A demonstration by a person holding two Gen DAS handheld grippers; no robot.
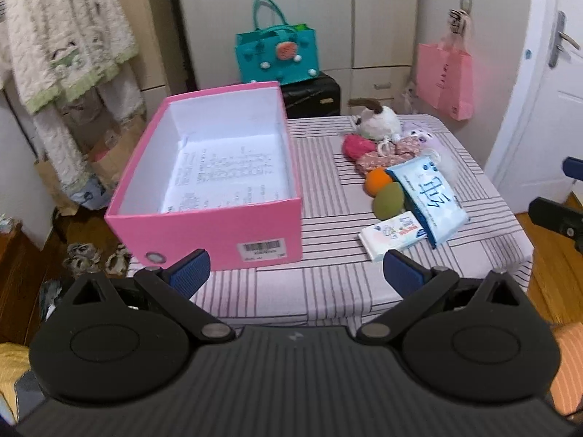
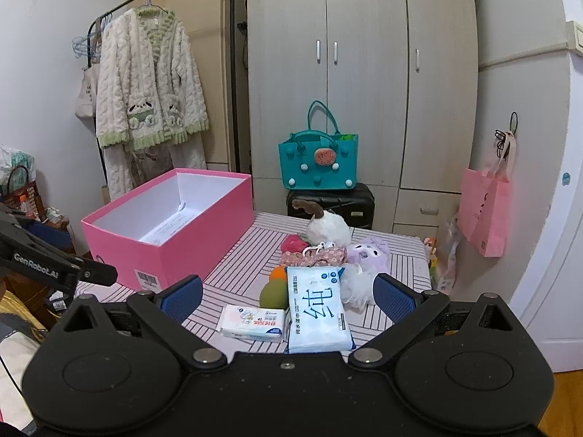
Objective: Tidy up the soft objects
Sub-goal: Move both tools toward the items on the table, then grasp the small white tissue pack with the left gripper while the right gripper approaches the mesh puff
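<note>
The soft things lie heaped along the table's [image 2: 233, 266] right side: tissue packs [image 2: 316, 309], sponges [image 2: 273, 293], plush toys [image 2: 328, 229], a mesh puff [image 2: 359, 284]. All look light and squashy; the slick film packs are best pinched across a short edge. The pink box [image 1: 218, 167] stands empty at the left edge. The left gripper [image 1: 296, 273] and right gripper [image 2: 288, 296] both gape wide, holding and touching nothing.
</note>
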